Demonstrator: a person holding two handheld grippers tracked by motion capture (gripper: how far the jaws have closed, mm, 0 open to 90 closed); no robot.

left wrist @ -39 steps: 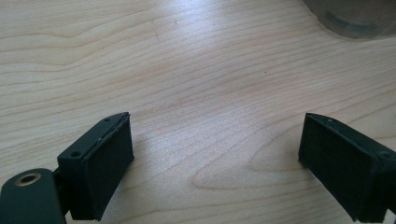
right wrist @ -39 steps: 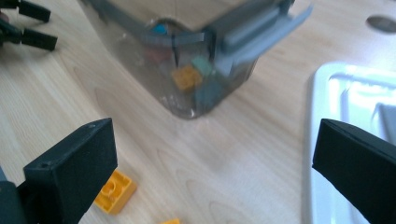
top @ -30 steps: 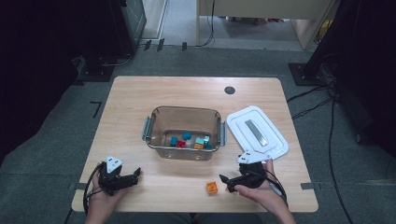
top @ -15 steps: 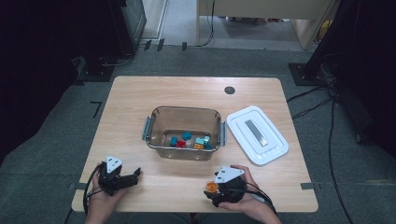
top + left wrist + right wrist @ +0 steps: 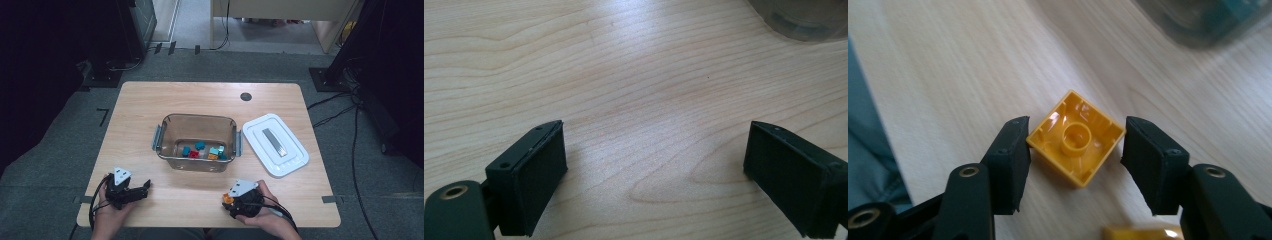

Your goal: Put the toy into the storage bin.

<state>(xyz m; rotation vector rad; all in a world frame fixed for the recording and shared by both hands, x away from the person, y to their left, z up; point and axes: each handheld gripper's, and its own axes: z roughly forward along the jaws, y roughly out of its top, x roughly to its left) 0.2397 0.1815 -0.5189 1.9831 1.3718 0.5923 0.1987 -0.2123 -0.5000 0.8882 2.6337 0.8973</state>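
1. Orange brick [image 5: 1075, 144] is bracketed on the worktop [image 5: 200, 100] by the right gripper [image 5: 1074, 150], fingers nearly closed on it.
2. Several bricks [image 5: 202, 150] are already binned [image 5: 165, 136]; lid [image 5: 275, 145] is off.
3. Left gripper [image 5: 654, 170] is held wide open, empty.

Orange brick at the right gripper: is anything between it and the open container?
Nothing visible. The orange brick sits between the right gripper jaws, upside down on bare table. Only bare wood separates it from the container, whose lid lies off to the side.
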